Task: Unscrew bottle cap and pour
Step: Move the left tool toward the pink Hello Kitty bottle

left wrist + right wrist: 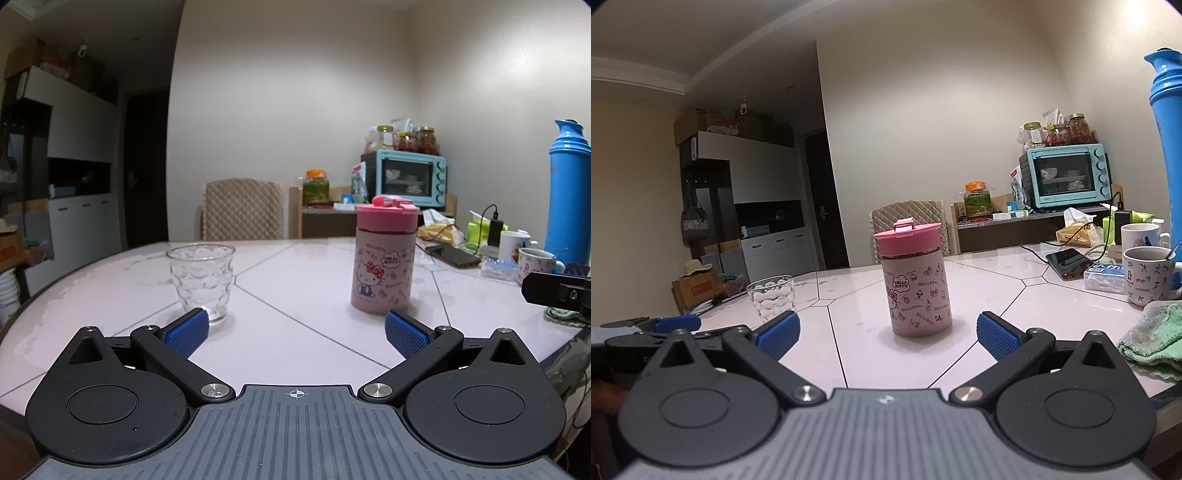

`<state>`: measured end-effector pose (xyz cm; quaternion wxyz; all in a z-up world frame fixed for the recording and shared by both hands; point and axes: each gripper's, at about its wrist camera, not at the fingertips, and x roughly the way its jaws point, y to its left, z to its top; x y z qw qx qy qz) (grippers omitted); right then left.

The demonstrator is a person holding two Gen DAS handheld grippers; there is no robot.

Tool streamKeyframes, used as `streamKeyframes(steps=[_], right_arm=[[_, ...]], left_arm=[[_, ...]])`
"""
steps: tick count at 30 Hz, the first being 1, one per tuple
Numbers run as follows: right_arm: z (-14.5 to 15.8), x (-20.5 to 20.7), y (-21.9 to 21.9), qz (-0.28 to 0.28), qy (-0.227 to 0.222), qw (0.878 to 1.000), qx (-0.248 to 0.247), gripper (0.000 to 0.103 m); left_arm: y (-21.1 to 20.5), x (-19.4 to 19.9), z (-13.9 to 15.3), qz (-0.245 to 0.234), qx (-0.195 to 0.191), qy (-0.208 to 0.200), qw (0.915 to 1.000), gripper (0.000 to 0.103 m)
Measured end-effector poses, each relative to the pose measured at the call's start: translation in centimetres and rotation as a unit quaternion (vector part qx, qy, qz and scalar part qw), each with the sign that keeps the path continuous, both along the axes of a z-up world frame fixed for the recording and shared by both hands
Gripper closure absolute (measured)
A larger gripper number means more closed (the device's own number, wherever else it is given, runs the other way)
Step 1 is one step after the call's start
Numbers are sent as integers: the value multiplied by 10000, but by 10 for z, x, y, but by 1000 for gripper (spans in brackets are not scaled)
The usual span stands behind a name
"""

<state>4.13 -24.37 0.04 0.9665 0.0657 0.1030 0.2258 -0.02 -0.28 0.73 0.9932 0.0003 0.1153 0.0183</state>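
The pale, glossy table [295,295] is round-edged, its top crossed by dark seam lines that split it into angled panels, and the finish looks worn and blotchy toward the left rim. On it the pink bottle [384,273] stands upright with its pink cap [387,214] still on; in the left wrist view it sits at about one o'clock from the left gripper [297,330], just beyond the right-hand blue pad. An empty dimpled glass [201,280] stands upright at about eleven o'clock, close behind the left-hand pad. The left gripper is spread wide and holds nothing.

In the right wrist view the bottle [918,291] stands nearly at twelve o'clock, ahead of the right gripper [888,332], which is likewise splayed wide and empty; the glass [772,297] lies at ten o'clock. A green cloth [1152,339] is bunched at three o'clock on the table edge.

Toward two o'clock the table holds two mugs [1147,275], a phone [1069,263] on a cable, and a tall blue flask [567,192]. Beyond it a quilted chair back [242,208] faces the table, a light-blue toaster oven [413,177] carries jars on top, and white and dark cabinets [77,147] fill the left of the cream-walled room beside a dark doorway.
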Motion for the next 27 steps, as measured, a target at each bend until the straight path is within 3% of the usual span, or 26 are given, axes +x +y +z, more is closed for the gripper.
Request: streamKeyframes(steps=[27], right_arm=[[-6,3,0,-82,23,10000,-44,0]], left_arm=[[0,11,2,-204,-9,-22,9998,0]])
